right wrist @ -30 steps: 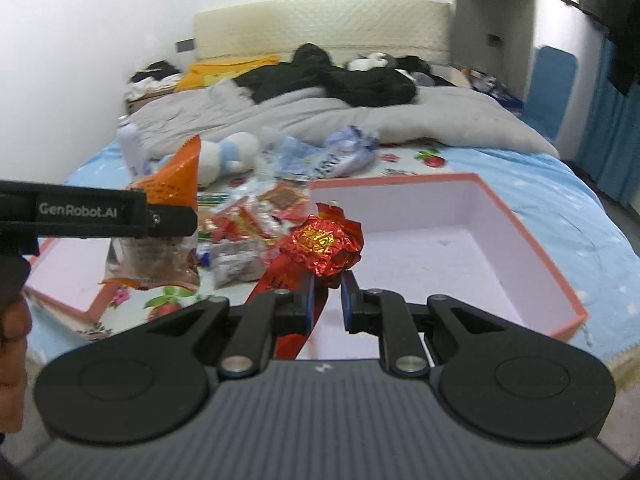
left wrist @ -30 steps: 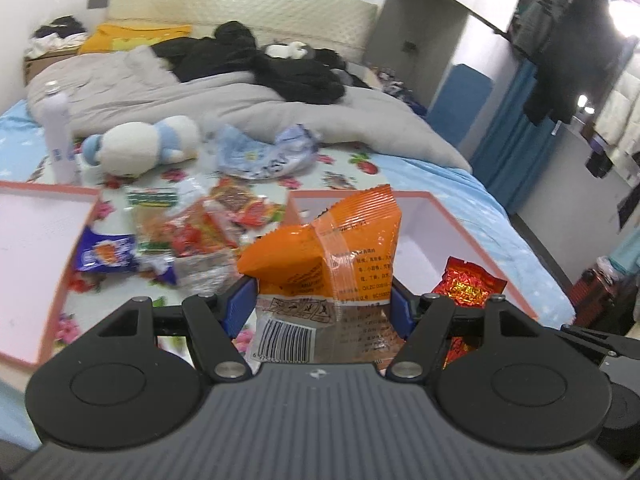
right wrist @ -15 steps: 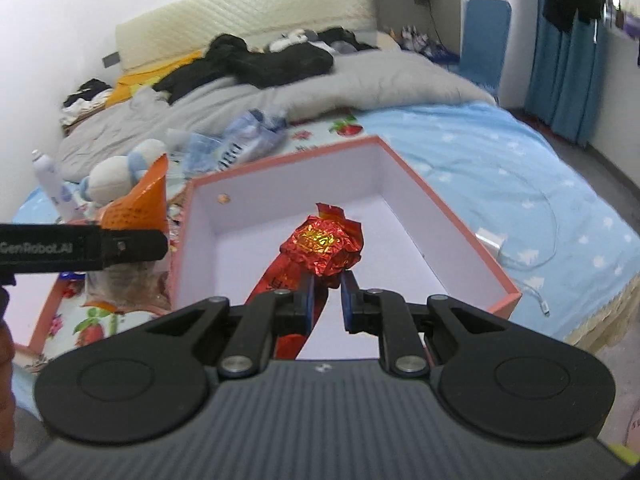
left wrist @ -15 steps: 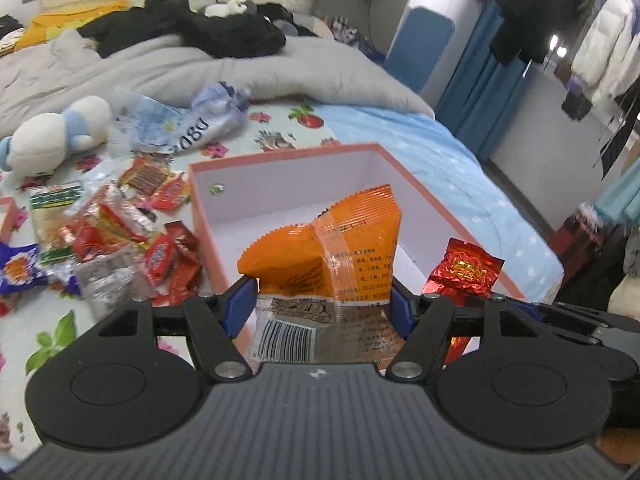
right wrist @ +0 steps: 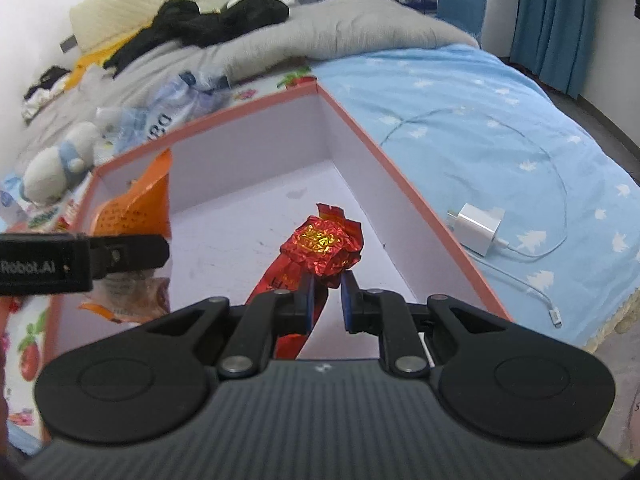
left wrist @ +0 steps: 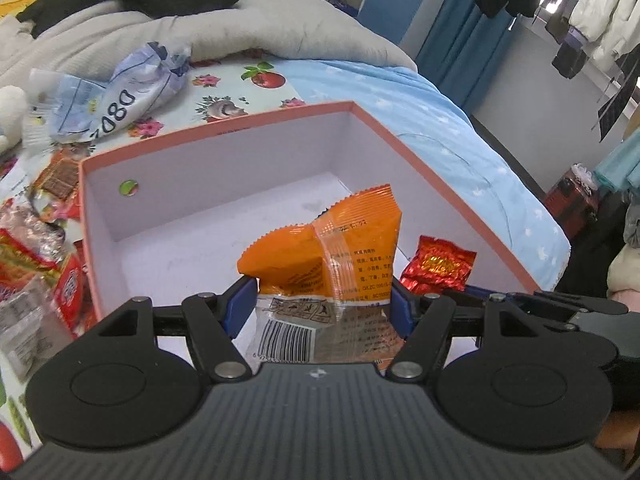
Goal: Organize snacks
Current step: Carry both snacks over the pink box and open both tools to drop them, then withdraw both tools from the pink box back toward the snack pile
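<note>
We have swung both loads over the pink box (left wrist: 420,168), the left gripper (left wrist: 322,306) clamping the orange snack packet (left wrist: 332,252) and the right gripper (right wrist: 326,300) pinching the red foil packet (right wrist: 324,246), so release comes next.

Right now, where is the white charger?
In the right wrist view, the white charger lies on the blue bedsheet, just right of the pink box.

The side of the left gripper (right wrist: 80,260), seen at nine o'clock in the right wrist view, carries white lettering — "Robot.AI", its start cut off by the frame edge. A crumpled blue-and-white bag (left wrist: 120,88) at ten o'clock in the left view shows large characters like "080". The orange snack packet (left wrist: 332,256) bears a barcode and fine print — too small to read.
</note>
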Demonstrator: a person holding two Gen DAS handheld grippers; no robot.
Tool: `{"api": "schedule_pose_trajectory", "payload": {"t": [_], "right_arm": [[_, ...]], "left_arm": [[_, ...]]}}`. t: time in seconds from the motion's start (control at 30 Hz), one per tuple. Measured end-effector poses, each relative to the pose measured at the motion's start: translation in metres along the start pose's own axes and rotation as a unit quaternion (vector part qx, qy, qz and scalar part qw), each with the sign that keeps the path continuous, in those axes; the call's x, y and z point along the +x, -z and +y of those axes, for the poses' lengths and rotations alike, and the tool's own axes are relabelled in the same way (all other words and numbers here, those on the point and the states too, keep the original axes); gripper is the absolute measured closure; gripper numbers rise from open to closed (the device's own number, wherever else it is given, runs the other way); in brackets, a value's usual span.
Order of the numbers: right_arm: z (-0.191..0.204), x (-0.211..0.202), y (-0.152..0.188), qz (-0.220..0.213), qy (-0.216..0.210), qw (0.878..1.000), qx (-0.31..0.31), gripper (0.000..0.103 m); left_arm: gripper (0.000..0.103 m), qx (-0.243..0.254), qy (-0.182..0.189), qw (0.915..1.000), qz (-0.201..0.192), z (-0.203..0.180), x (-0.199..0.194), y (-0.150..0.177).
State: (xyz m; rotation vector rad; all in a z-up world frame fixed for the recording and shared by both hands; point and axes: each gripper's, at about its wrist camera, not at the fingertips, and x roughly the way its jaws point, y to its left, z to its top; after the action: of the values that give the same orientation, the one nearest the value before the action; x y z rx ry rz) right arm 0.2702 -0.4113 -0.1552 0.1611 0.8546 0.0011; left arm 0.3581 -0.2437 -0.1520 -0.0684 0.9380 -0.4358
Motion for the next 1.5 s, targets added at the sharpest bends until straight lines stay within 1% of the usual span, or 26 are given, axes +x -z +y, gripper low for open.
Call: {"api": "schedule_pose_trajectory", "payload": {"t": [0.07,0.13,0.23,0.37,0.43,0.5,0.53,0.6,0.77,0.97,1.0,1.03,1.1,1.23,1.5], "right_arm": [[0.0,0.007,-0.003,0.007,-0.002,1.0,0.002,0.086],[0.002,0.011,-0.003,0.015,-0.002,1.0,0.003,0.086],[0.005,0.016,-0.003,0.023,-0.003,1.0,0.002,0.086],[0.004,0.018,-0.003,0.03,0.0,0.999,0.013,0.084],[0.005,0.015,-0.003,0.031,-0.003,0.999,0.011,0.082],[0.007,0.007,-0.003,0.023,-0.003,1.0,0.009,0.073],[0.008,0.003,-0.004,0.017,-0.005,1.0,0.01,0.071],[0.012,-0.007,-0.003,0.011,-0.004,1.0,0.009,0.068],[0.024,-0.038,0.003,-0.007,-0.013,1.0,0.008,0.068],[0.043,-0.08,0.02,-0.028,-0.023,0.999,0.004,0.067],[0.045,-0.086,0.024,-0.03,-0.028,0.999,0.005,0.059],[0.047,-0.093,0.028,-0.034,-0.034,0.999,0.008,0.04],[0.051,-0.105,0.036,-0.047,-0.037,0.998,0.015,0.018],[0.063,-0.13,0.05,-0.066,-0.043,0.997,0.005,0.019],[0.092,-0.17,0.076,-0.094,-0.065,0.993,-0.021,0.019]], "left_arm": [[0.031,-0.006,-0.002,0.9999,0.007,0.003,0.008,-0.004],[0.031,-0.012,0.003,0.9999,0.011,0.006,0.013,-0.007],[0.03,-0.008,0.005,0.9998,0.015,0.007,0.02,-0.012],[0.029,-0.017,0.012,0.9996,0.021,0.011,0.015,-0.013],[0.021,-0.012,0.007,0.9998,0.016,0.011,0.007,-0.013],[0.016,-0.007,-0.001,1.0,0.006,0.011,-0.004,-0.013],[0.014,-0.006,-0.004,1.0,0.001,0.011,-0.01,-0.013],[0.013,-0.009,-0.009,0.9999,-0.007,0.011,-0.024,-0.01],[0.012,-0.024,-0.011,0.9991,-0.033,0.013,-0.07,0.004],[0.012,-0.036,-0.017,0.997,-0.067,0.013,-0.134,0.036],[0.012,-0.039,-0.019,0.9964,-0.072,0.014,-0.145,0.043],[0.012,-0.041,-0.021,0.9959,-0.077,0.014,-0.155,0.049],[0.012,-0.044,-0.026,0.9948,-0.088,0.015,-0.175,0.061],[0.012,-0.05,-0.039,0.9916,-0.112,0.018,-0.216,0.089],[0.012,-0.061,-0.065,0.9851,-0.147,0.027,-0.278,0.144]]}}
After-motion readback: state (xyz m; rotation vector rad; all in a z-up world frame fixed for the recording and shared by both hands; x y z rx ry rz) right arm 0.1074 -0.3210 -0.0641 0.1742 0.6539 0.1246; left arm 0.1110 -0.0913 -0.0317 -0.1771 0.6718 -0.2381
